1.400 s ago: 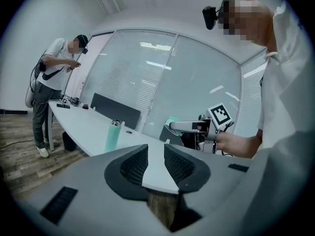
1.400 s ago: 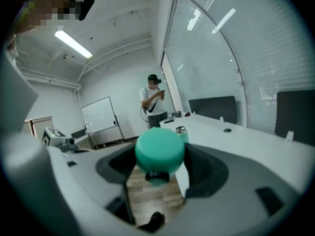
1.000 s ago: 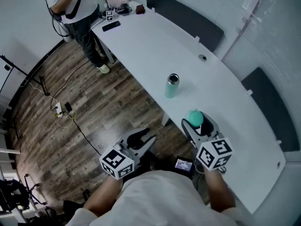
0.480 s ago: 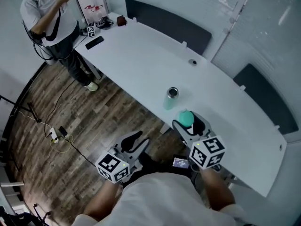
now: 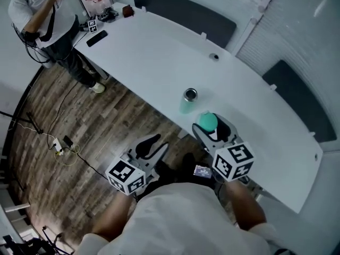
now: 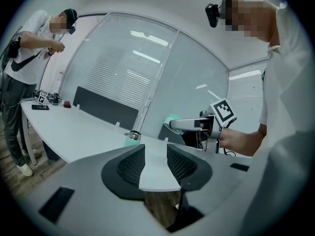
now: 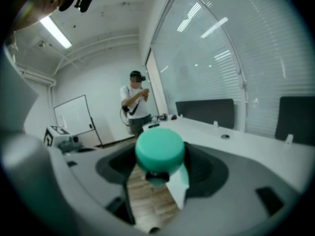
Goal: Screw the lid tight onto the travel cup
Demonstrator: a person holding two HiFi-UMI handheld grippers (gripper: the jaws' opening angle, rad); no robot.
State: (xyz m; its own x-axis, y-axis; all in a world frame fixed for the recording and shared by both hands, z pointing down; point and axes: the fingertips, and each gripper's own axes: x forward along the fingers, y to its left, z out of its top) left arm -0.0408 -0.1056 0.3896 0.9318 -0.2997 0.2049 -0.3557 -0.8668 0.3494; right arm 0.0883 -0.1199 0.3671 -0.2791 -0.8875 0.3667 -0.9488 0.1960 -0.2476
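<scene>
Lid sits clamped in the right tool — just beside the open cup, which stands upright near the counter edge. Left tool — jaws apart, empty — hangs over the floor.

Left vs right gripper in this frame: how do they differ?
Load: the right gripper is shut on the teal lid. The left gripper has its fingers apart with nothing between them.
Place: the right gripper is at the near edge of the table, close to the lidless cup. The left gripper is off the table, over the wood floor.
Shared: both carry a marker cube.
</scene>
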